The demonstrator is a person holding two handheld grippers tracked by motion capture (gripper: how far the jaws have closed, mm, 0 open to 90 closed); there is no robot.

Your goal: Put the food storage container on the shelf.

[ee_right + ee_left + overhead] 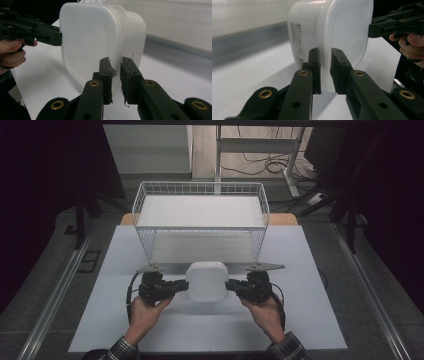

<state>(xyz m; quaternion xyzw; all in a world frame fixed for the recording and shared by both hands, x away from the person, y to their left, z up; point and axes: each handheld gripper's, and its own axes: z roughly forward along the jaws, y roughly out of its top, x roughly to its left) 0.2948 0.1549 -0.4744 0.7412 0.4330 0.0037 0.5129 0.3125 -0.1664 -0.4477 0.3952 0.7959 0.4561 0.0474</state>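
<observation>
White lidded container [206, 281] above worktop [300, 320], left tongs [183, 285] and right tongs [231, 285] each clamped on its lid rim, wire basket [200, 222] behind

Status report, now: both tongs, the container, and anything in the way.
Left tongs and right tongs both clamped on the lid rim. White lidded plastic container held from opposite sides. White wire basket directly behind, path to it clear.

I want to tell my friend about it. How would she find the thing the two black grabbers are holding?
Find the big white wire basket at the back of the pale table. Just in front of it sits a white plastic container with rounded corners, its lid rim pinched by the left gripper and right gripper from opposite sides. It is smooth and solid, not wire.
</observation>
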